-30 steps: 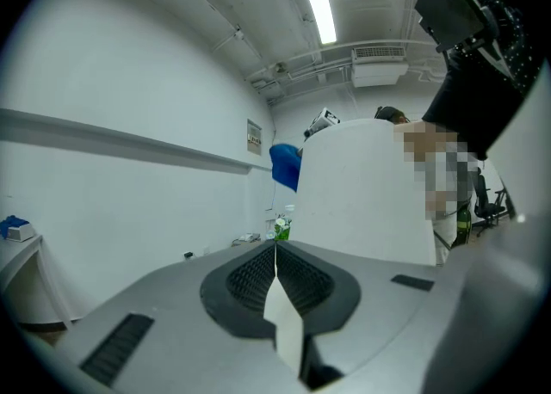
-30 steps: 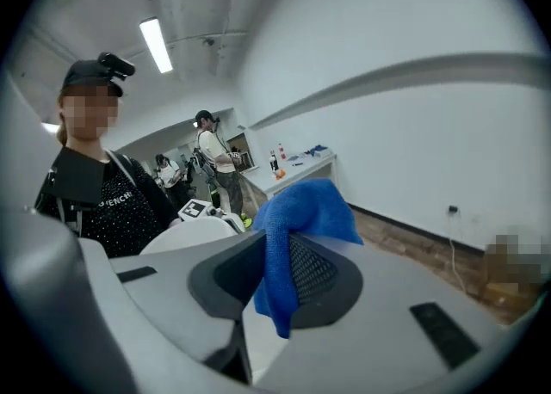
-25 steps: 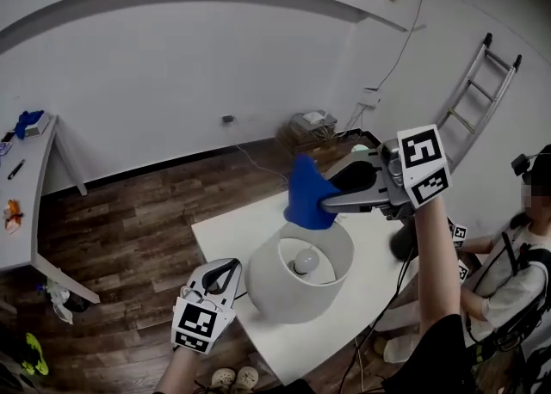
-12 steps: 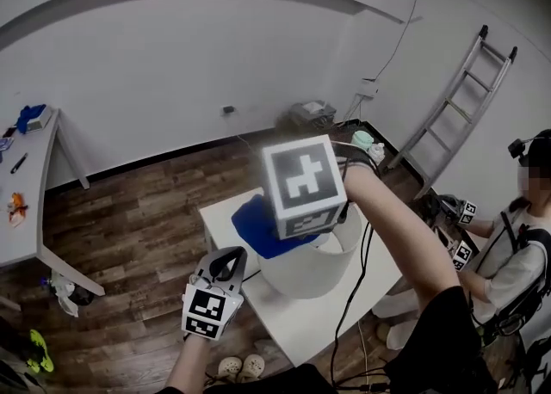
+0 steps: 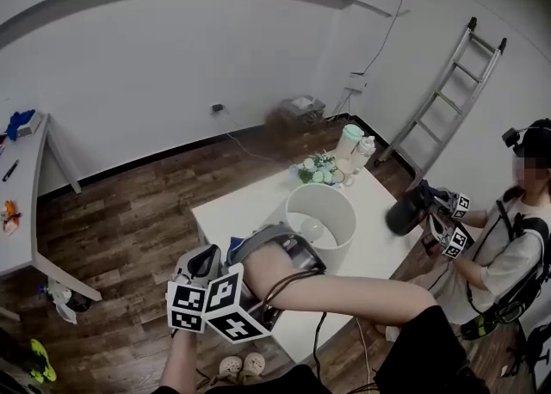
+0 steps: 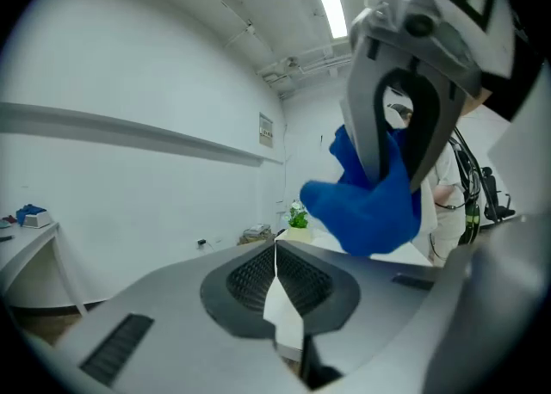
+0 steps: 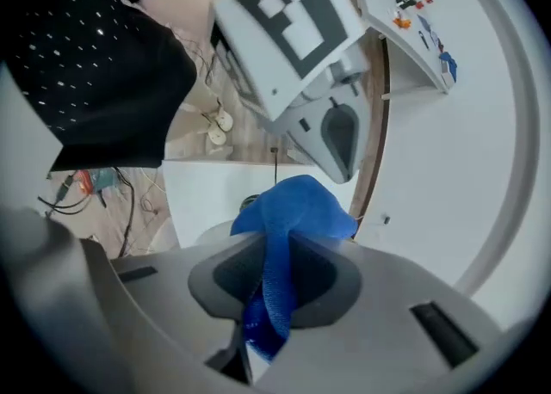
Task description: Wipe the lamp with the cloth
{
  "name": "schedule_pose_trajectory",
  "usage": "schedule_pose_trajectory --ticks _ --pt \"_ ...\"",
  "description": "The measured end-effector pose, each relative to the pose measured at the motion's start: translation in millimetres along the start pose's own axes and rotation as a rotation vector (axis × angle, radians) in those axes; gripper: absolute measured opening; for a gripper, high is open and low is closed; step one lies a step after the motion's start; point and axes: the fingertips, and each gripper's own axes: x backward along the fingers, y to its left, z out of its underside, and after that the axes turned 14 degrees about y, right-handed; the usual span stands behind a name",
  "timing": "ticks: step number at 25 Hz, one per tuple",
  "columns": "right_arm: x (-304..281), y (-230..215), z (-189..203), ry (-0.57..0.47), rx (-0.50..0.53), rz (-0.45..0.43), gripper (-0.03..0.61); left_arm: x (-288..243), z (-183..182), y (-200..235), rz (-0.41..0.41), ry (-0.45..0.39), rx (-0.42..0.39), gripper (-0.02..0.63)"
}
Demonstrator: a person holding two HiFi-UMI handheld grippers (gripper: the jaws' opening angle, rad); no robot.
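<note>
The lamp (image 5: 320, 216) has a white drum shade, open at the top with a bulb (image 5: 312, 230) inside, and stands on the white table (image 5: 232, 212). My right arm crosses low in front of it. My right gripper (image 5: 258, 255) is down at the table's front left corner, shut on the blue cloth (image 7: 293, 212), which bunches out past its jaws. The cloth is hidden in the head view. My left gripper (image 5: 204, 261) sits right beside it, jaws shut with nothing in them. In the left gripper view the cloth (image 6: 370, 203) hangs from the right gripper (image 6: 405, 100) just ahead.
A small plant (image 5: 318, 169) and two cups (image 5: 351, 138) stand at the table's far edge. A person (image 5: 508, 246) holding grippers stands at the right, below a ladder (image 5: 448, 108). A desk (image 5: 21, 212) is at far left. Shoes (image 5: 234, 375) lie below the table's front edge.
My right gripper has carried the cloth from above the shade's rim, down and to the left, to the table's front left corner beside the left gripper. The left gripper has barely moved.
</note>
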Motion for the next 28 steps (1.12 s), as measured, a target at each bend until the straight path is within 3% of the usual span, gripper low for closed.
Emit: schedule_pose_trajectory --ticks 3,7,9,14,17,23,26,28 --pt "-19.0 6.6 -25.5 0.026 -0.015 0.077 0.075 -1.2 7.3 8.8 -0.013 0.008 0.006 0.012" --pt "-28.7 14.7 -55.6 -0.055 -0.119 0.140 0.075 -2.2 15.2 15.1 -0.025 0.018 0.013 0.011" --pt "-14.5 16.3 -65.7 -0.198 -0.278 0.172 0.075 -0.9 15.8 15.0 -0.026 0.016 0.015 0.011" --pt "11.9 27.6 -89.3 -0.664 -0.790 0.162 0.075 -1.6 19.1 16.0 -0.013 0.018 0.024 0.011" --pt "-19.6 26.0 -81.9 -0.795 -1.134 0.214 0.075 -3.6 22.3 13.3 -0.005 0.033 0.016 0.011" --pt "-87.1 45.4 -43.6 -0.604 -1.547 0.445 0.075 -2.4 31.8 -5.4 0.032 0.059 -0.001 0.011" --pt "-93.7 44.3 -10.4 -0.499 -1.645 0.604 0.075 0.9 33.8 -13.3 0.045 0.076 -0.019 0.011" --pt "-102.6 43.9 1.8 -0.436 -1.678 0.653 0.075 3.9 34.6 -14.5 0.047 0.082 -0.021 0.011"
